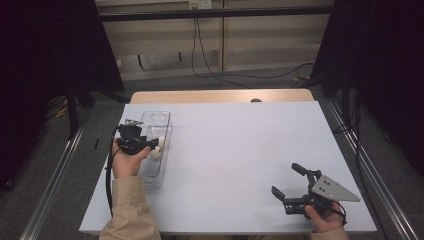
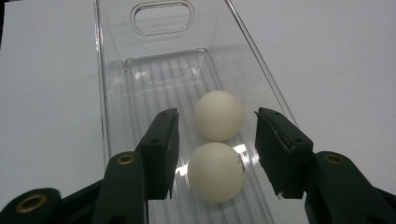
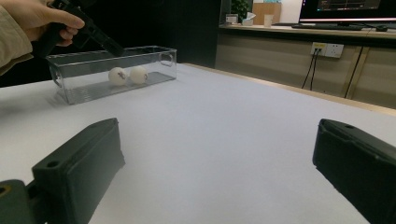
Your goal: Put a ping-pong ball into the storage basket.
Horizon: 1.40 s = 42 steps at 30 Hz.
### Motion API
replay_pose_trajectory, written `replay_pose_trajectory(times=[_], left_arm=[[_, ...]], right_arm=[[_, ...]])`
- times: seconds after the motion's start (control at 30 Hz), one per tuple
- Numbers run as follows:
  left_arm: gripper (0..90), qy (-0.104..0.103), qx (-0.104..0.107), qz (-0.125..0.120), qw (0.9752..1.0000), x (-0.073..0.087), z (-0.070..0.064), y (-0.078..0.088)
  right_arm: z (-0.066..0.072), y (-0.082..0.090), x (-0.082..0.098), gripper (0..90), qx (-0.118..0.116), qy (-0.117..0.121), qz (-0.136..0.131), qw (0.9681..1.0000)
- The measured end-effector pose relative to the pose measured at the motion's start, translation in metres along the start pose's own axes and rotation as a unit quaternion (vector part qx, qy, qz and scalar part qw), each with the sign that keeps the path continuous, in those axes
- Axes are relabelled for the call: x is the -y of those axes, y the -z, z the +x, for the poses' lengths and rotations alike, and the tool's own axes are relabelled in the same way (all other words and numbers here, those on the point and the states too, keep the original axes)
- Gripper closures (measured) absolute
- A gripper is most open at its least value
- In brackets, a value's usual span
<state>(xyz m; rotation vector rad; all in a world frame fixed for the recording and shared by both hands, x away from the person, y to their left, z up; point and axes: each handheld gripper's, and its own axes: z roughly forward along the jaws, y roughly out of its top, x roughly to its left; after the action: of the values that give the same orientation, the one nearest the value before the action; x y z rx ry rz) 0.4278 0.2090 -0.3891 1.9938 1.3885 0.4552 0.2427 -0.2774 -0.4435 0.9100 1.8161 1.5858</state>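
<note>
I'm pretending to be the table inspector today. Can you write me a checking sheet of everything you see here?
Surface: white table, bare except for the bin.
Job's things: clear plastic bin at the left; two white balls lie in it, side by side.
Clutter: nothing seen.
Grippers: left gripper over the bin, jaws either side of the nearer ball, not pressing it; right gripper open, empty, near the right front corner.
Cables: black cable trails from the left gripper; more cables on the floor beyond.
Surroundings: dark curtains, wall sockets.
</note>
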Motion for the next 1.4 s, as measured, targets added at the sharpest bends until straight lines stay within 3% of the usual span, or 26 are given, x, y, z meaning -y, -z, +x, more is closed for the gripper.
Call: replay_pose_trajectory(times=[0.3,0.53,1.4], left_arm=[[45.1,0.004,0.000,-0.007,1.0000,0.000,-0.001,0.001],[37.0,0.000,-0.001,-0.008,1.0000,0.000,-0.001,0.004],[14.4,-0.007,0.016,-0.055,0.9983,0.005,-0.011,0.018]], right_arm=[[-0.001,0.000,0.000,0.8,0.001,-0.002,0.000,1.0000],[-0.001,0.000,0.000,0.8,0.001,-0.001,-0.001,1.0000],[-0.002,0.001,0.000,0.8,0.005,-0.005,-0.001,1.0000]])
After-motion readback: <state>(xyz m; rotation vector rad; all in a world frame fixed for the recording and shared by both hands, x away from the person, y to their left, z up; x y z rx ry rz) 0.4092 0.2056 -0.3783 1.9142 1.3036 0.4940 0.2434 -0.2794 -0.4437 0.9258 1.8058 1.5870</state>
